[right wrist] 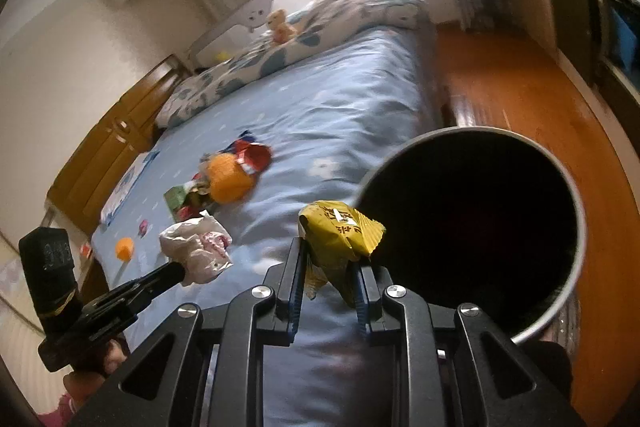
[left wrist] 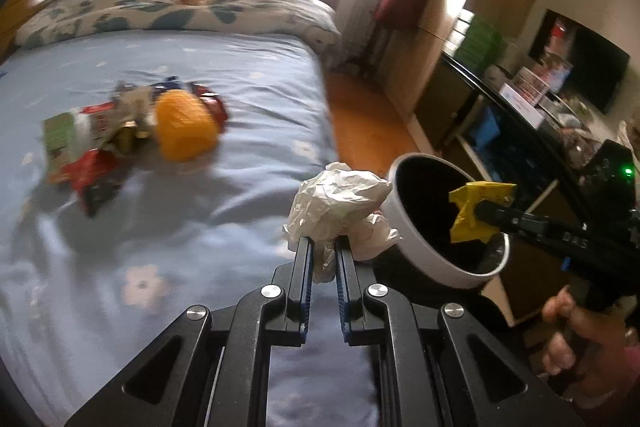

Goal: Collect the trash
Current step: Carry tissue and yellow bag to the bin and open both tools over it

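Left gripper [left wrist: 322, 247] — jaws closed on a crumpled white paper wad [left wrist: 336, 199], held above the blue bed sheet [left wrist: 200, 227] just beside the rim of the round bin [left wrist: 404, 219]. Right gripper [right wrist: 330, 255] — jaws clamped on a yellow wrapper [right wrist: 340, 231], held at the bin's near rim, partly over its dark opening. Farther back on the bed lies a pile of leftover trash [left wrist: 120, 131]: 1 orange container, red and green wrappers.

The pile of red, green and orange wrappers [left wrist: 132, 131] on the far bed is motion-blurred, print unreadable. The round grey bin's dark interior [right wrist: 472, 223] hides its contents.
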The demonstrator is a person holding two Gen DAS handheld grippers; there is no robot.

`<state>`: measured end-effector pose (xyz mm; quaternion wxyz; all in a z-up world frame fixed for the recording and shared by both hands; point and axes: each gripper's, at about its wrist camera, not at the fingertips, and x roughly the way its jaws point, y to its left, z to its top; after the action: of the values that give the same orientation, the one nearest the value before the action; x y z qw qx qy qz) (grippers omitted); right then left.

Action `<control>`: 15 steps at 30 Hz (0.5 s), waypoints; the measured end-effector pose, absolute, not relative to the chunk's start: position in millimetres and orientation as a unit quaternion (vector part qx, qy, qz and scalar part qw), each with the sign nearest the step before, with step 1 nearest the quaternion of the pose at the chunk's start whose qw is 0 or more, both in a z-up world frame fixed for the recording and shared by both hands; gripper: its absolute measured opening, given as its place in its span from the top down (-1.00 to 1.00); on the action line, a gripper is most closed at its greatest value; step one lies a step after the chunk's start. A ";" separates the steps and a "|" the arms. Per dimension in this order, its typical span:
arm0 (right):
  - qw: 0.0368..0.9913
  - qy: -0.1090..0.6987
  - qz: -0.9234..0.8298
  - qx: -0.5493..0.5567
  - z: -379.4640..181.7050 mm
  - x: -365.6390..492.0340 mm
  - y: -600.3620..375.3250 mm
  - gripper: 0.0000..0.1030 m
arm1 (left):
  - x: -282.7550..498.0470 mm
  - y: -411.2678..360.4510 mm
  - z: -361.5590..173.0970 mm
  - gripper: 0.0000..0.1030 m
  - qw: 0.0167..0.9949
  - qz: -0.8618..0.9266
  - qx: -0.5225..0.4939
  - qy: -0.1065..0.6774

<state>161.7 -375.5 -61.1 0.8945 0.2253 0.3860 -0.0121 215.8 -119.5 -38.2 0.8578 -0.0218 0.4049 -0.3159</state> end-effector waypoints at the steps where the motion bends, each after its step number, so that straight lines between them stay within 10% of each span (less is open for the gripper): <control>1: 0.894 0.386 -0.019 0.227 -62.1 158.8 -381.6 0.57 | 217.4 -126.9 -38.2 0.82 0.855 -0.321 -0.017 0.406; 15: 0.881 0.398 -0.062 0.248 -78.6 149.2 -441.6 0.57 | 252.1 -228.5 -48.1 0.81 0.829 -0.371 0.031 0.417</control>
<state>149.2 -441.6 -78.6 0.8808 0.2483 0.3985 -0.0622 252.1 -228.5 -48.1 0.8291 0.0306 0.4170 -0.3711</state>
